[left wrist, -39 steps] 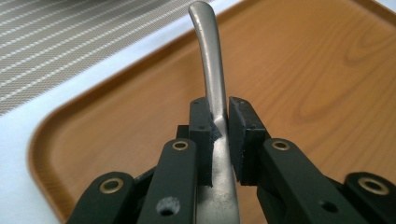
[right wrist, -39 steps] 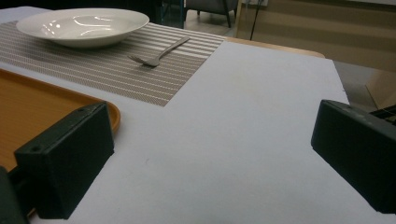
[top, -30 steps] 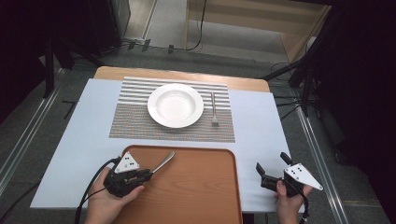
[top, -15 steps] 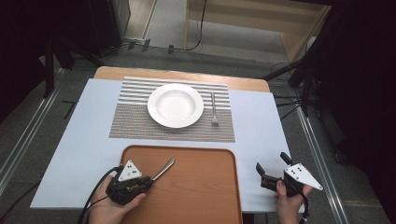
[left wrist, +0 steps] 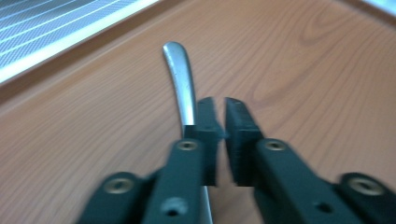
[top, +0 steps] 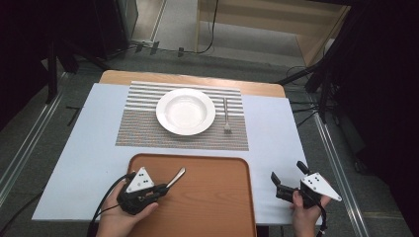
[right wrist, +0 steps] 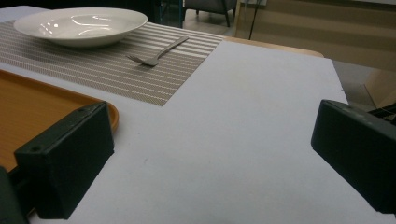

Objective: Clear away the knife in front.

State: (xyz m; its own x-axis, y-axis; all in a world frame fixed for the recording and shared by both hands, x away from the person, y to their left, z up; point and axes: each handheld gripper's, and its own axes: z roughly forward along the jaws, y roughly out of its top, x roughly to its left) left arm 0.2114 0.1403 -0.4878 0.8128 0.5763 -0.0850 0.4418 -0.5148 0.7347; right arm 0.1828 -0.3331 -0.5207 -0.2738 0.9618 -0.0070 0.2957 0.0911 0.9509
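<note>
Over tray (top: pixel 217 197), perhaps clamped spoon (top: pixel 177 177).

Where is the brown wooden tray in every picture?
High view: the brown wooden tray sits bottom centre, at the table's near edge.
Left gripper view: its wood grain spreads across the middle and right.
Right gripper view: its rounded corner is at the left edge.
Shared landmark: the grey striped placemat just beyond it.

Metal utensil handle (top: pixel 176 177): slim, silver, polished, slightly curved, rounded end (left wrist: pixel 175 50) flared. Stuck out slantwise over wooden tray (top: pixel 212 197), near its left edge, end pointing toward placemat. Other end hidden by jaws; kind of utensil not discernible.
</note>
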